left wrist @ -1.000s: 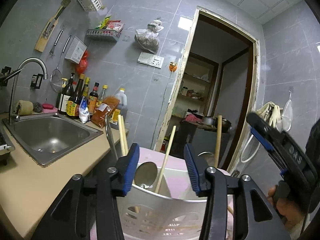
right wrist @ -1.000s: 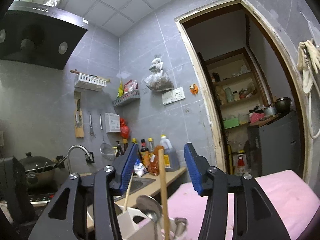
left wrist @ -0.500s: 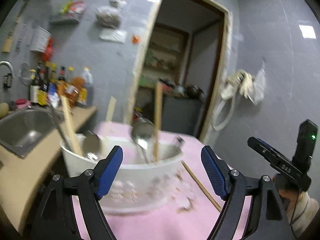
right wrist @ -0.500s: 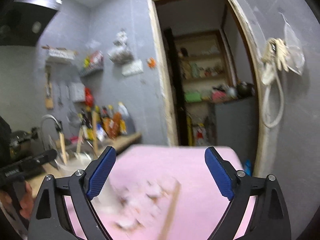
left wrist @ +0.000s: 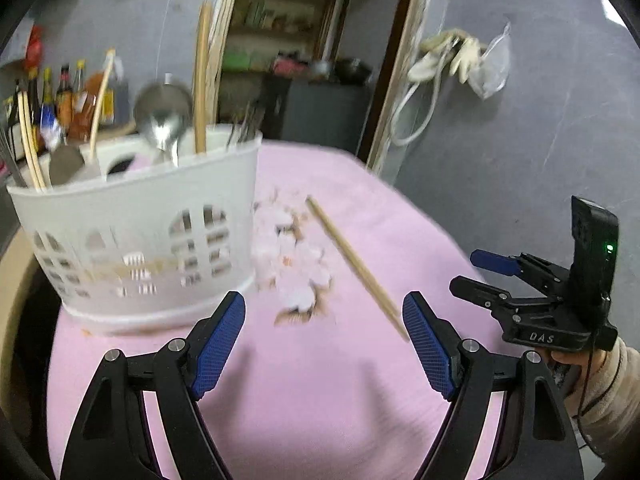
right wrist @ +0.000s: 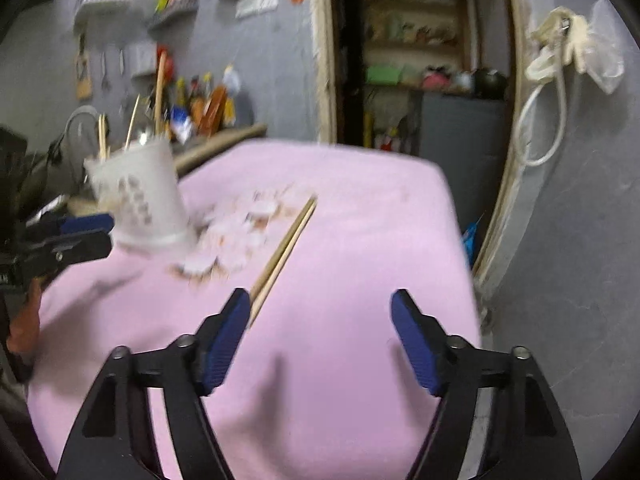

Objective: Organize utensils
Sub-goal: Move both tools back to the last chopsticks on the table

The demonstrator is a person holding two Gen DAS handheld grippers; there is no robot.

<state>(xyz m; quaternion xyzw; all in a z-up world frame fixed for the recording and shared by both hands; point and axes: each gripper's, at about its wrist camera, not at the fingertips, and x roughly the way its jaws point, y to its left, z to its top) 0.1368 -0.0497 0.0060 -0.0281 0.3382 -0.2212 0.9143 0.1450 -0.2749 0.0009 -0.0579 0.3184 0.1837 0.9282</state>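
A white slotted basket [left wrist: 136, 240] stands on the pink cloth and holds spoons [left wrist: 162, 120] and upright chopsticks [left wrist: 200, 80]. A pair of wooden chopsticks [left wrist: 356, 264] lies loose on the cloth to its right. My left gripper [left wrist: 324, 312] hovers open before the basket, its jaws empty. In the right wrist view the loose chopsticks [right wrist: 284, 248] end beside the left fingertip of my right gripper [right wrist: 320, 312]. Its jaws are closing with nothing between them. The basket [right wrist: 140, 200] stands far left, with the left gripper [right wrist: 107, 233] beside it. From the left wrist, the right gripper [left wrist: 466, 270] shows at the right edge.
The pink cloth [left wrist: 320, 400] has a pale flower patch [left wrist: 288, 264] beside the basket. A counter with bottles [left wrist: 68, 96] lies behind on the left. An open doorway [right wrist: 420, 80] and a grey wall with a hanging hose [right wrist: 536, 120] close off the table's far and right sides.
Both views have tipped down from the wall to the table. Both grippers' jaws stand wider than a second ago. The basket has left the left jaws and now stands up-left of them.
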